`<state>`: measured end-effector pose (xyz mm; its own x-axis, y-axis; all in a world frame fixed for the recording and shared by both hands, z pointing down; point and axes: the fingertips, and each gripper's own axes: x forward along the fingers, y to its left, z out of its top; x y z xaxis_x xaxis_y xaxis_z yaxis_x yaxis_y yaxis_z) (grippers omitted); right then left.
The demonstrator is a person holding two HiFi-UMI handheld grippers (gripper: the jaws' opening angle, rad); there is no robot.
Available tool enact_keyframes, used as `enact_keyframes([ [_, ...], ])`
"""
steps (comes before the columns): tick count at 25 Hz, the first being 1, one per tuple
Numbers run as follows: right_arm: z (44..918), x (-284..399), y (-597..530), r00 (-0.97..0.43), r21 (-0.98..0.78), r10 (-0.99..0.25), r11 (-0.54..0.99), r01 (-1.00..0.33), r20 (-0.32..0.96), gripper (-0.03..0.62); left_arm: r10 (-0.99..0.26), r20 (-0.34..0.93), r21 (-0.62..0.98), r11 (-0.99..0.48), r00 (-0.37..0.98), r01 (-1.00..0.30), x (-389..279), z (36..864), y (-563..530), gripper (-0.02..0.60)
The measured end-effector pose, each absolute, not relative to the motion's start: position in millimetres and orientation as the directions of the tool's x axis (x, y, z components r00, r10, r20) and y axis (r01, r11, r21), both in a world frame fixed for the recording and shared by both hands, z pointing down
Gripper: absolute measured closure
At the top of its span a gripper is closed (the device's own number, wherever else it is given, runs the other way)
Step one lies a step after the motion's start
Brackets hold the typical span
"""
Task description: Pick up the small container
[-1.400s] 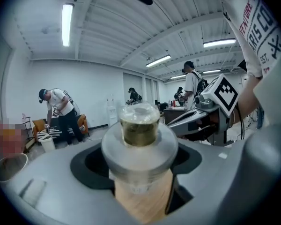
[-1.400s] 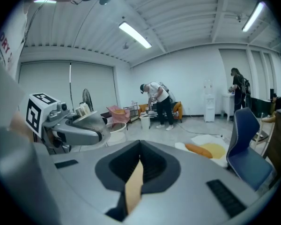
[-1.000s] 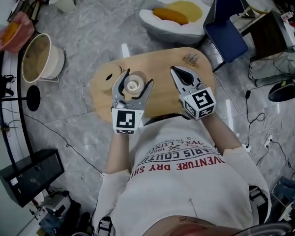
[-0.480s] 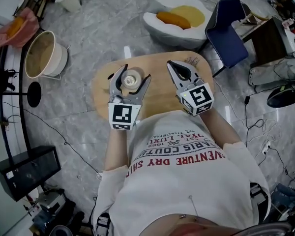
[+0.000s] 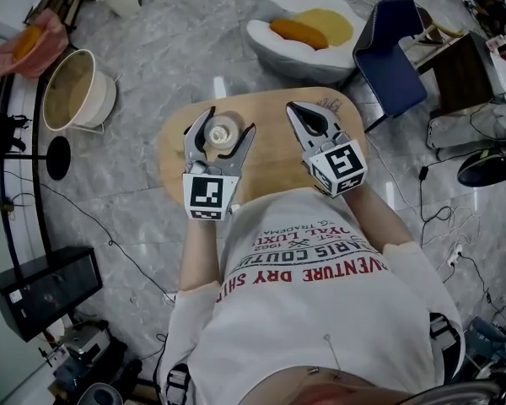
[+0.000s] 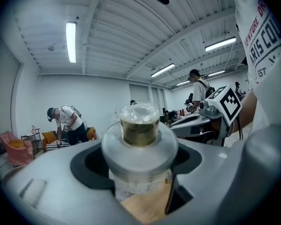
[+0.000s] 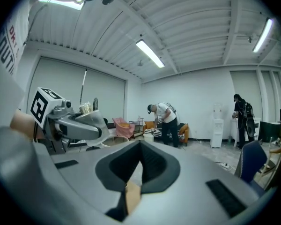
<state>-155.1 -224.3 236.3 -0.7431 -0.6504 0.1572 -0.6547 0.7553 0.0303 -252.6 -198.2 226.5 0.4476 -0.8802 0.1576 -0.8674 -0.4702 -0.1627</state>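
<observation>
The small container, a clear jar with a wide grey lid and a yellowish top, sits between the jaws of my left gripper over the left half of the oval wooden table. In the left gripper view the small container fills the gap of the left gripper. Both jaws press its clear body, and bare wood shows below it. My right gripper hovers over the table's right half, shut and empty. In the right gripper view its jaws meet in a V, and the left gripper shows at the left.
A small metal piece lies near the table's far right edge. Around the table on the floor are a blue chair, a white cushion seat, a beige tub, a black box and cables. People stand in the room beyond.
My left gripper has moved slightly left and away from my body, and the small container has stayed between its jaws. The right gripper has barely moved.
</observation>
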Motion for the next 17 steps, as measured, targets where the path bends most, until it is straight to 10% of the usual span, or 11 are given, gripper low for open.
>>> enact_keyframes([
  [17, 247.2, -151.3, -228.2, -0.744, 0.025, -0.644, 0.759, -0.65, 0.178, 0.588, -0.873, 0.162, -0.153, -0.482, 0.459, -0.862, -244.3, 233.3, -201.0, 0.239],
])
